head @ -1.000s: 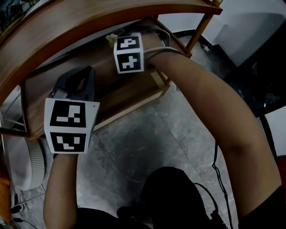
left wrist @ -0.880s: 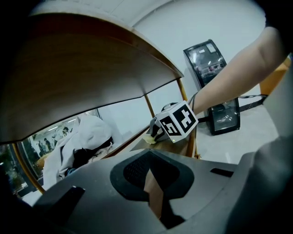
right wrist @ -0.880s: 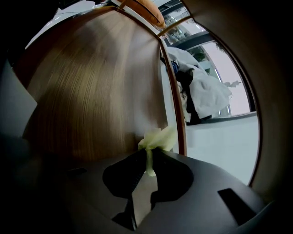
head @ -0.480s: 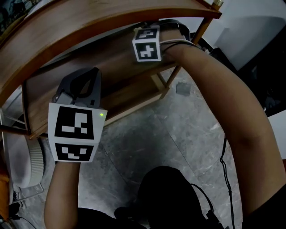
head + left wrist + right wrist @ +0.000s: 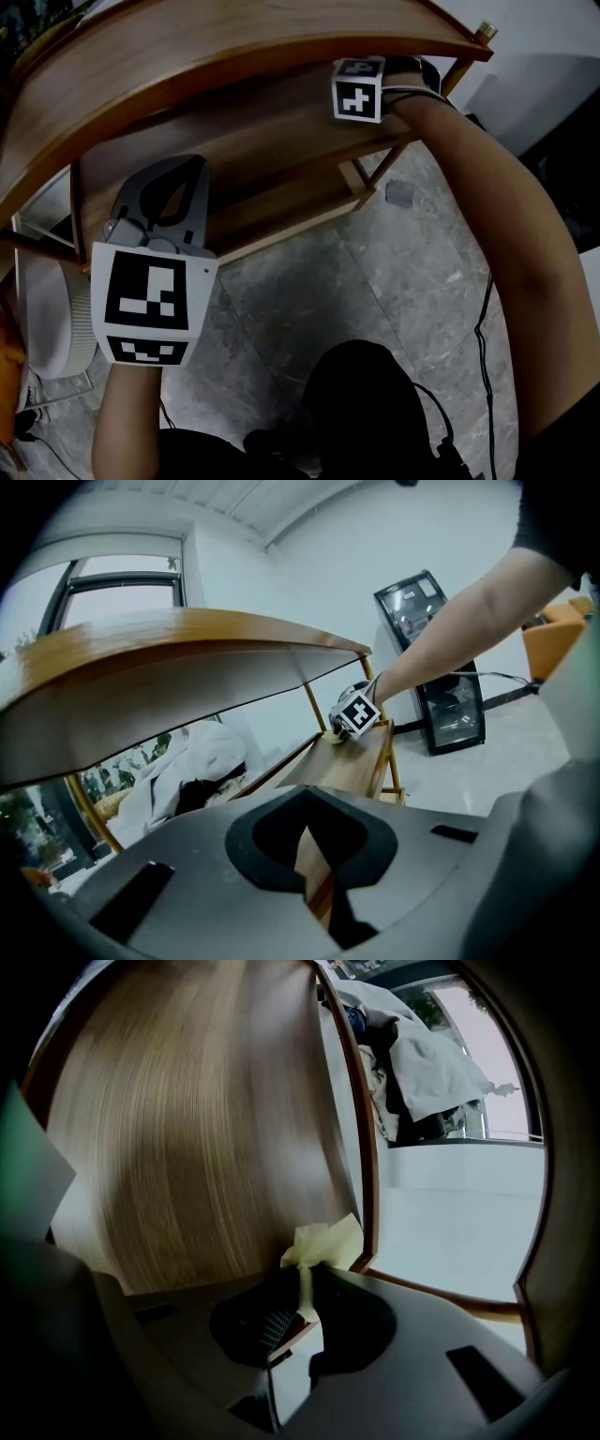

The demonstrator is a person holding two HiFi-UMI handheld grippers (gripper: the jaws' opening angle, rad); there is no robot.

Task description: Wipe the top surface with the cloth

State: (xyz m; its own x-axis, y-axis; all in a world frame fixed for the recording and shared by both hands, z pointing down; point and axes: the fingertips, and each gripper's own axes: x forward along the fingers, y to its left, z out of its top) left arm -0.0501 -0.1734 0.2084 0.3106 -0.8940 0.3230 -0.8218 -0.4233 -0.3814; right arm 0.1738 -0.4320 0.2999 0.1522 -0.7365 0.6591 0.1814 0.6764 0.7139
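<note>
Pale yellow cloth stays pinched in the closed jaws of the right gripper, against the wooden shelf. Within the last second that gripper has slid from the upper middle of the head view to the upper right, near the shelf's end, so this stroke looks nearly finished. The left gripper hovers at lower left, jaws together, empty.

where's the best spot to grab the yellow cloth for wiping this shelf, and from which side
Grip the cloth at its gathered neck, where the right gripper pinches it, coming in low along the wooden shelf. The bunched part fits between the jaws, and the loose corners fan out ahead of them onto the wood.
</note>
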